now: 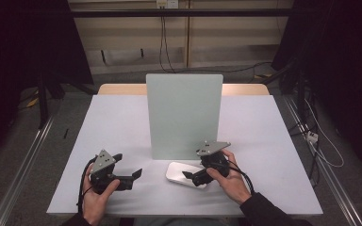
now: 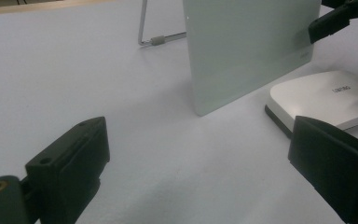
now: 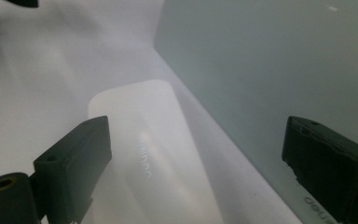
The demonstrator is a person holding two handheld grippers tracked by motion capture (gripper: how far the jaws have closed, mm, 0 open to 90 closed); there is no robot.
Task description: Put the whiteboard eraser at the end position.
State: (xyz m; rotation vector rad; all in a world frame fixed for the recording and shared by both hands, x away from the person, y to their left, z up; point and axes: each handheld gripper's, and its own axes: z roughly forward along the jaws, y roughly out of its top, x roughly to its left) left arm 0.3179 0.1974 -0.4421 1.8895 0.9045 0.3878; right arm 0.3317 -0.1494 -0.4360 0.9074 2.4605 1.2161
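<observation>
A pale green panel (image 1: 184,115) stands upright in the middle of the white table (image 1: 113,127). Just in front of its base lies a flat white device (image 1: 181,173) with rounded corners and a dark underside. My right gripper (image 1: 189,176) hovers over that device, jaws open; in the right gripper view they (image 3: 198,163) stand wide apart, with the device (image 3: 149,154) below and the panel (image 3: 270,70) to the right. At the front left, my left gripper (image 1: 127,165) is open and empty. Its own view (image 2: 200,158) looks across bare table toward the panel (image 2: 247,51) and device (image 2: 321,95).
A wire stand (image 2: 161,39) props the panel from behind. The right gripper's jaw (image 2: 331,23) reaches in at the top right of the left gripper view. Metal rails (image 1: 23,160) run along the floor beside the table, with cables (image 1: 320,141) on the right.
</observation>
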